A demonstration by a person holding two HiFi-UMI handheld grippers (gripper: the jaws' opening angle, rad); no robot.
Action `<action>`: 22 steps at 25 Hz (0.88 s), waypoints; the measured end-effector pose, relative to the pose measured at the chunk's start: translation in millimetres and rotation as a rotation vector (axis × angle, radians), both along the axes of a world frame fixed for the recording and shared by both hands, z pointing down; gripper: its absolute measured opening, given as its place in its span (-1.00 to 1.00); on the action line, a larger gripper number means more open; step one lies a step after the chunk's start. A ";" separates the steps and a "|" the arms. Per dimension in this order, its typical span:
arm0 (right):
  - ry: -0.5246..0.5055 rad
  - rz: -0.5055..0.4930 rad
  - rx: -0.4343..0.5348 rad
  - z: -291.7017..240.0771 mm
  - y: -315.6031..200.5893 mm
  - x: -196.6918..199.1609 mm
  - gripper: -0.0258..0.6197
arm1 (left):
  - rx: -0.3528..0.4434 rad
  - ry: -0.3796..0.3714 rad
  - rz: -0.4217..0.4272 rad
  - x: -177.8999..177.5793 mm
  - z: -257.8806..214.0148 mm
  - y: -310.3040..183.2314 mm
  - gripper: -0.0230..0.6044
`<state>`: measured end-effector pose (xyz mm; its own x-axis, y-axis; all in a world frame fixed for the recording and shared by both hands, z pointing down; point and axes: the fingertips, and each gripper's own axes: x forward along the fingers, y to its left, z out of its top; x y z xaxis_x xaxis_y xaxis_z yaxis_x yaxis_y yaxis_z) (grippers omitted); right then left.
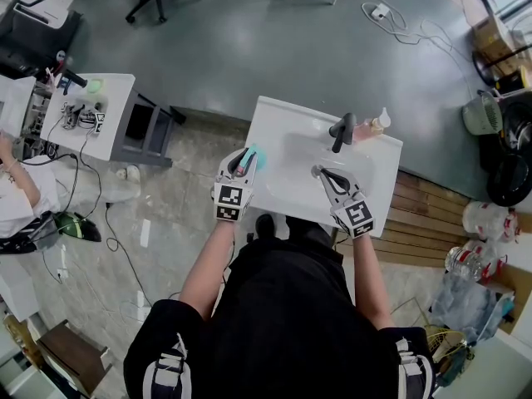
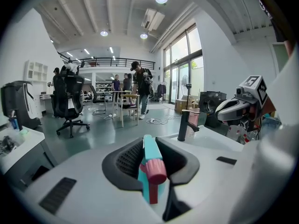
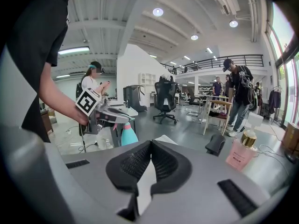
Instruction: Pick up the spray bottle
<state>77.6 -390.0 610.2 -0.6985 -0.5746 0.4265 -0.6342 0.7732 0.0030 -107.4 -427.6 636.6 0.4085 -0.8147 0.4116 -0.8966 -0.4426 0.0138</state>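
Note:
The spray bottle (image 1: 254,156) is teal with a pink trigger head and stands at the left edge of the white washbasin (image 1: 287,123). My left gripper (image 1: 243,165) is shut on its top. In the left gripper view the pink nozzle and teal head (image 2: 150,164) sit pinched between the black pads. The right gripper view shows the teal body (image 3: 128,135) hanging below the left gripper (image 3: 110,112). My right gripper (image 1: 319,173) hovers over the basin bowl with its jaws shut, tips meeting and nothing between them (image 3: 150,146).
A black faucet (image 1: 342,131) rises at the back of the basin, with a pink soap dispenser (image 1: 378,124) beside it. A white side table (image 1: 87,115) with tools stands to the left. Office chairs and people are across the room.

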 end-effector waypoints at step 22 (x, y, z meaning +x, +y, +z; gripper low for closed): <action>-0.009 -0.013 0.087 -24.1 78.5 -13.9 -0.87 | 0.138 -0.049 -0.035 -42.5 -94.1 81.2 -0.62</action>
<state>63.7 -311.5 586.0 -0.7097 -0.6002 0.3689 -0.6247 0.7782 0.0645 -149.9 -346.4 542.4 0.3614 -0.8784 0.3129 -0.9096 -0.4059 -0.0891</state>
